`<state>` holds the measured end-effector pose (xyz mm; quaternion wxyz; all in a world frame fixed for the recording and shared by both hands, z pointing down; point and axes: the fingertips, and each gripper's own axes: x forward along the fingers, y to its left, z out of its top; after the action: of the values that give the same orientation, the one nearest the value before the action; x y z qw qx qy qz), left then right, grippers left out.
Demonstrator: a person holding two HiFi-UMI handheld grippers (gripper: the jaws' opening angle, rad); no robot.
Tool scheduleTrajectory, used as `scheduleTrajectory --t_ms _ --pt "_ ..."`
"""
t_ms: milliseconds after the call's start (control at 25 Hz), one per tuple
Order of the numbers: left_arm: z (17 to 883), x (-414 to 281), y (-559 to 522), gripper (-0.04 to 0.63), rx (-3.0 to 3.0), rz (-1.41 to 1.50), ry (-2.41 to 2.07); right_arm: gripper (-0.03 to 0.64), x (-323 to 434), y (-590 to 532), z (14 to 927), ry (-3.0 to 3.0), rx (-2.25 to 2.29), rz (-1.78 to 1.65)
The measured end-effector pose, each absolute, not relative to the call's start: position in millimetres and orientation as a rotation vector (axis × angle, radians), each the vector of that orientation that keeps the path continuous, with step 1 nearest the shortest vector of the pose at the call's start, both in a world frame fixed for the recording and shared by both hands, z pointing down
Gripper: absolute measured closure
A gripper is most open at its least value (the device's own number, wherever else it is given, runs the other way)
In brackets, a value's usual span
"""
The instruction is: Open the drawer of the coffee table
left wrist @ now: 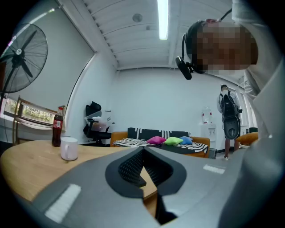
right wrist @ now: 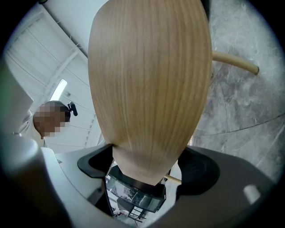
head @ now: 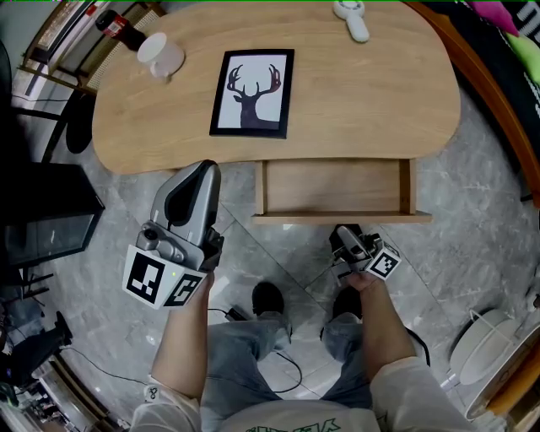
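The coffee table (head: 363, 93) is light wood, and its drawer (head: 333, 187) stands pulled out toward me with nothing showing inside. My right gripper (head: 344, 229) is rolled on its side at the drawer front (head: 337, 218). In the right gripper view the wooden front panel (right wrist: 149, 80) fills the gap, and its two long edges meet both jaws of the right gripper (right wrist: 147, 151), which are set wide and closed on it. My left gripper (head: 207, 170) hovers level at the table's near edge, left of the drawer. In its own view the left gripper (left wrist: 142, 156) is shut with nothing in it.
On the tabletop lie a framed deer picture (head: 253, 93), a white cup (head: 160, 55), a cola bottle (head: 118, 29) and a white handset (head: 352, 18). A black cabinet (head: 42, 219) stands at the left. A fan base (head: 481, 346) and a cable (head: 278, 359) are on the floor.
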<state>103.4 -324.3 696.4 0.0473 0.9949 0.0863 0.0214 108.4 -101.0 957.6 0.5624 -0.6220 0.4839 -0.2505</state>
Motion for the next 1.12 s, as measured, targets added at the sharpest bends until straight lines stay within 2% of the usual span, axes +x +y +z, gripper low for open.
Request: scheduleTrajectory --t_ms 520,840,1120 --pt "694.7 102.2 -315.1 0.595 3.03 0.096 0.26 0.164 102.0 -97.9 963.3 1.167 -1.444 -0.679" --pt "654.7 94.4 -307.9 0.595 3.029 0.185 0.292 0.129 83.9 -88.9 963.6 1.107 -1.468 -0.844" --pt "625.1 90.1 -313.0 0.597 3.031 0.216 0.281 0.133 68.8 -78.3 932.9 1.092 -1.431 -0.861"
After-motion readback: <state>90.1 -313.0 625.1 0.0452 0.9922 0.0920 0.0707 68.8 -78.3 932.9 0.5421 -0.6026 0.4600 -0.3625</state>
